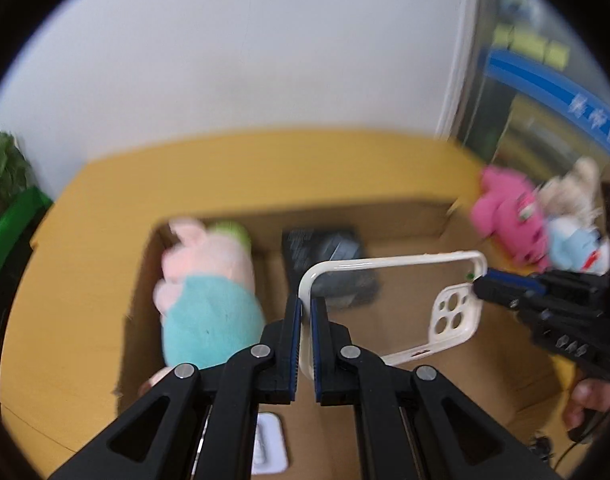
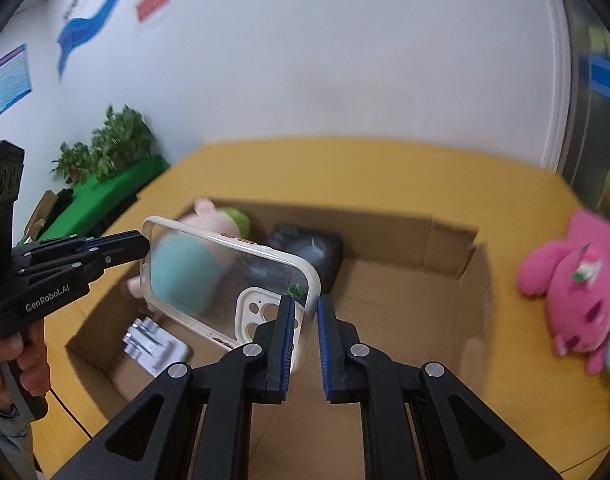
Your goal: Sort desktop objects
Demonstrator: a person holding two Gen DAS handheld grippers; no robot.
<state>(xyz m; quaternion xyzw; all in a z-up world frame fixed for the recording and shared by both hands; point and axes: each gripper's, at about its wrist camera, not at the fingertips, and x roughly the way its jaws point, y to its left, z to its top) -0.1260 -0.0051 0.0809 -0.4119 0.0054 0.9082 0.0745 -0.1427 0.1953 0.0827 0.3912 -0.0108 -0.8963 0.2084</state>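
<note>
A clear phone case (image 1: 389, 304) with a cream rim hangs in the air above an open cardboard box (image 1: 405, 216), carried by both claws at once: the left claw (image 1: 306, 320) pinches the rim at one short end, and the right claw (image 2: 305, 320) clamps the opposite end, just beside the camera cut-out. Two grips at opposite ends probably serve to keep the thin, bendy shell flat and level, so it does not swing or twist on its way to the box. Both claws are narrow, closed down on the rim. The box stands on the yellow counter (image 1: 85, 280) and looks like the sorting bin. A plush pig (image 1: 209, 292) in a teal top already lies at its left side, a dark flat packet (image 1: 325, 264) sits toward its far wall, and a small white item (image 2: 153, 344) rests at its near left corner. The free floor on the box's right side seems the likely spot for the case. A pink plush (image 2: 573, 284) waits outside the box on the counter at the right, apparently not yet sorted.
</note>
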